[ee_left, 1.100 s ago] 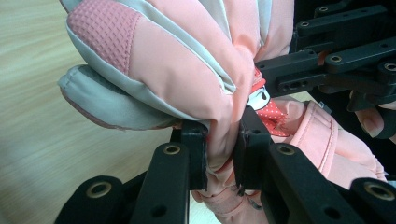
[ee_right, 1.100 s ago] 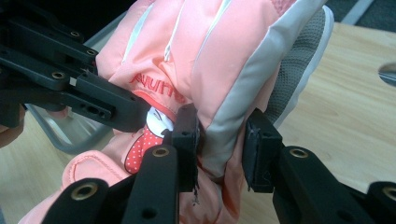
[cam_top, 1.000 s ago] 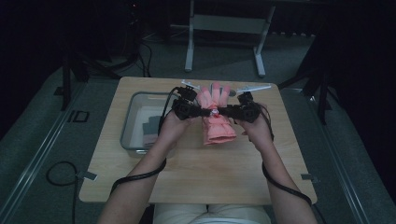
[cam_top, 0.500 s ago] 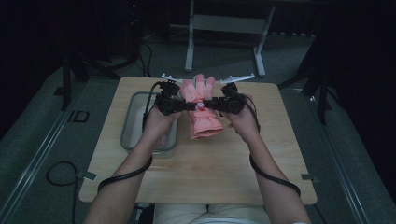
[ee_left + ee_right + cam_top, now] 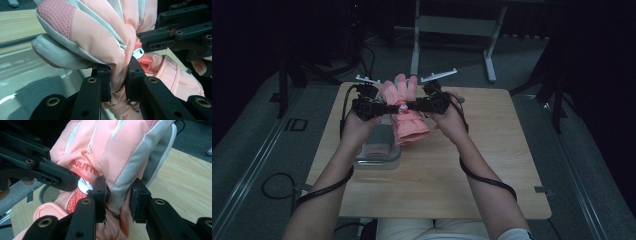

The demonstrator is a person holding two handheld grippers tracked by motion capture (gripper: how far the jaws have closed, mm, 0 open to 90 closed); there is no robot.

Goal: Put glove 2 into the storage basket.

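We hold pink glove (image 5: pixel 404 112) aloft over bench (image 5: pixel 492 165) far edge, above tray (image 5: pixel 379 155). Left gripper (image 5: pixel 388 107), right gripper (image 5: pixel 411 105) both clamped on it. Right half bare, near edge bare.

high view: above my side, looking forward and down on the table (image 5: pixel 492 165) | my gripper views: close along the jaws, from opposite sides | shared: pink glove (image 5: pixel 404 117) (image 5: pixel 100 42) (image 5: pixel 112 152)
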